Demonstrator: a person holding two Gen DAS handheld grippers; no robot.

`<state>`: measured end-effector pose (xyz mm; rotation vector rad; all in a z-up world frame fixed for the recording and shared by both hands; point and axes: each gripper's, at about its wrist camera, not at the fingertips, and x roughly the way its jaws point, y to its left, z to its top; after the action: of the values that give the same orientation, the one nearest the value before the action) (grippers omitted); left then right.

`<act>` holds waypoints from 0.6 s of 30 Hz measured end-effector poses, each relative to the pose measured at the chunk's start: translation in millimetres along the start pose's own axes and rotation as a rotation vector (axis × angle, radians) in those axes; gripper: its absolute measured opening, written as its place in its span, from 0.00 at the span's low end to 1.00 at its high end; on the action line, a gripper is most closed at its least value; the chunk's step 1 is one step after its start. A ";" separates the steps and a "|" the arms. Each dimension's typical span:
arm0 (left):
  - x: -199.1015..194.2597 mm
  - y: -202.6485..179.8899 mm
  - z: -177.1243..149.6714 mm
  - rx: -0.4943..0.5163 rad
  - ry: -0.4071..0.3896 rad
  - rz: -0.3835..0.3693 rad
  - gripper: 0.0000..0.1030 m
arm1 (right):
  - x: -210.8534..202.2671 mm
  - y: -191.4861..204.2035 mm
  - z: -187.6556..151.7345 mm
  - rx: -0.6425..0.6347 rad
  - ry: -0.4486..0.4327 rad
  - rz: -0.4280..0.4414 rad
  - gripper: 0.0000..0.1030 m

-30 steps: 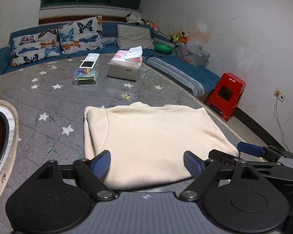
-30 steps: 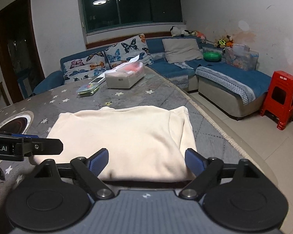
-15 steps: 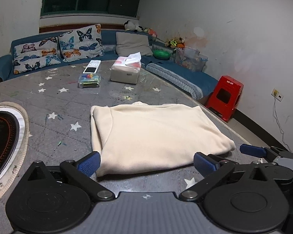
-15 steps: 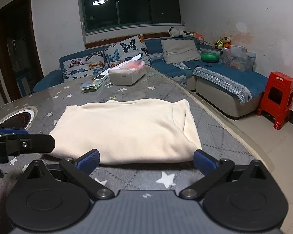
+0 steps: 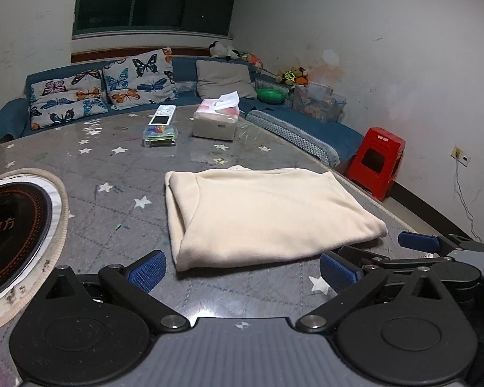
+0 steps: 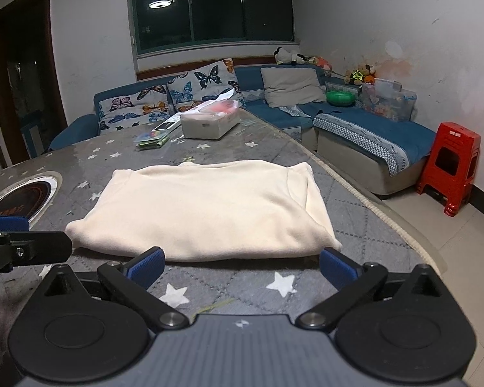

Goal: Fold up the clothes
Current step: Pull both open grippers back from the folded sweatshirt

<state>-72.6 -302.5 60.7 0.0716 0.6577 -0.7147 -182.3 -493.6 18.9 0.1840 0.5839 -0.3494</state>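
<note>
**Folded cream garment lies crosswise just ahead of both open grippers**

The cream, soft fleece garment (image 5: pixel 267 213) lies folded into a flat rectangle on the grey star-patterned table cover (image 5: pixel 106 161), near the table's right edge. Its long axis runs left to right across both views, so its near edge faces the two grippers broadside.

The left gripper (image 5: pixel 243 269) has its blue-padded jaws spread wide with nothing between them; the garment's near left corner sits just beyond them, apart from the pads. The right gripper (image 6: pixel 242 266) is likewise spread wide and empty, and the near right corner lies just past its right pad, not touching.

Each hand is thus lined up with its own end of the near edge, about equally close. If another fold is wanted, it would probably mean taking that near edge at both corners and carrying it away towards the white tissue box (image 5: pixel 215 122); the garment may equally be finished.
</note>
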 end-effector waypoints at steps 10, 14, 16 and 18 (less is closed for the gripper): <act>-25.4 2.9 -11.2 -0.013 -0.032 0.015 1.00 | -17.4 17.1 -4.9 -0.026 -0.010 0.009 1.00; -34.3 4.2 -13.5 -0.010 -0.050 0.019 1.00 | -23.4 24.1 -6.8 -0.030 -0.011 0.011 1.00; -38.6 4.8 -14.5 -0.008 -0.060 0.021 1.00 | -26.1 27.3 -7.9 -0.035 -0.013 0.011 1.00; -42.0 5.7 -16.0 -0.008 -0.066 0.024 1.00 | -28.2 29.8 -8.8 -0.037 -0.016 0.011 1.00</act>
<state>-101.3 -269.2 71.5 0.0480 0.5959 -0.6886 -197.6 -456.0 29.8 0.1485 0.5731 -0.3284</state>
